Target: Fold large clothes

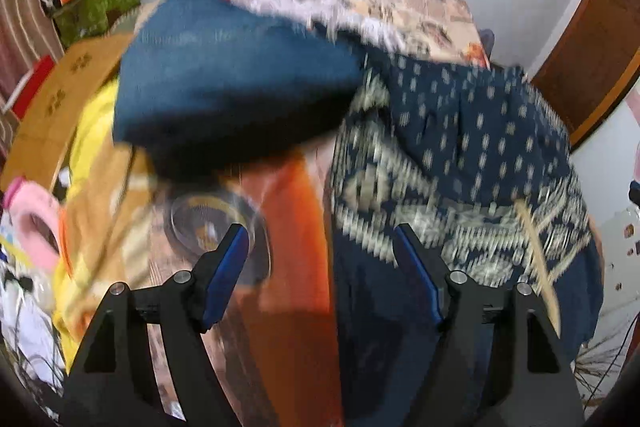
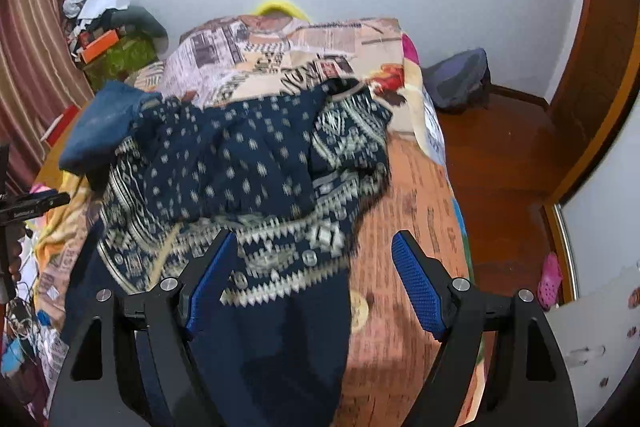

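Note:
A large navy garment with cream patterned bands [image 2: 256, 179] lies crumpled on the bed, also in the left wrist view [image 1: 460, 163]. A plain blue cloth piece [image 1: 224, 75] hangs blurred in the air at its left end; it also shows in the right wrist view [image 2: 100, 123]. My left gripper [image 1: 320, 259] is open and empty above the bed, left of the garment. My right gripper [image 2: 316, 267] is open and empty, just above the garment's near patterned hem.
The bed has an orange and brown printed sheet [image 2: 412, 211] and a patterned blanket [image 2: 280, 47] at its head. Yellow cloth [image 1: 92, 131] and a cardboard box [image 1: 68, 91] lie left. Clutter [image 2: 112, 39] fills the far left corner. Wooden floor [image 2: 504, 155] and a door lie right.

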